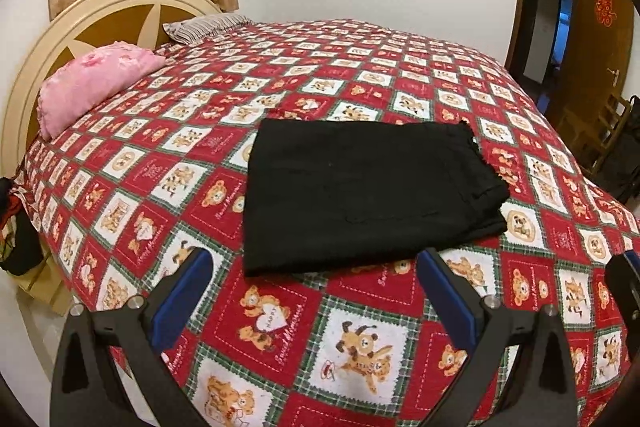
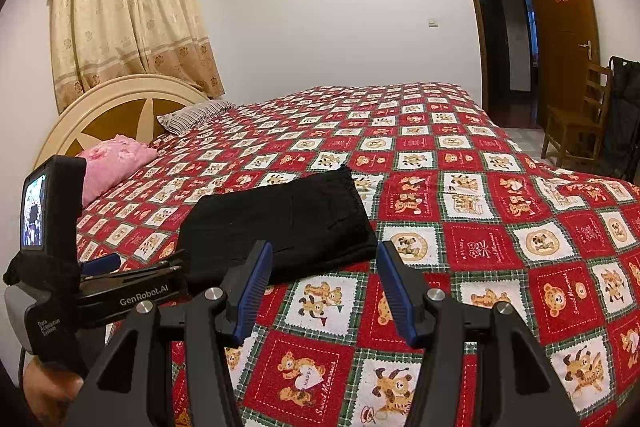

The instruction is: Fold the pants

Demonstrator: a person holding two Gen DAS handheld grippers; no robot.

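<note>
The black pants (image 1: 360, 187) lie folded into a flat rectangle on the red bear-pattern bedspread (image 1: 360, 327). They also show in the right wrist view (image 2: 288, 223). My left gripper (image 1: 316, 275) is open and empty, its blue-padded fingers (image 1: 184, 291) just short of the pants' near edge. My right gripper (image 2: 324, 267) is open and empty, held above the bedspread (image 2: 500, 227) near the pants' near right corner. The left gripper body shows in the right wrist view (image 2: 120, 291), to the left of the pants.
A pink pillow (image 1: 92, 87) and a striped pillow (image 1: 204, 27) lie by the round headboard (image 1: 48, 39). A curtain (image 2: 128, 15) hangs behind. An open wooden door (image 2: 560, 27) and a wooden chair (image 2: 580, 119) stand at the right, past the bed.
</note>
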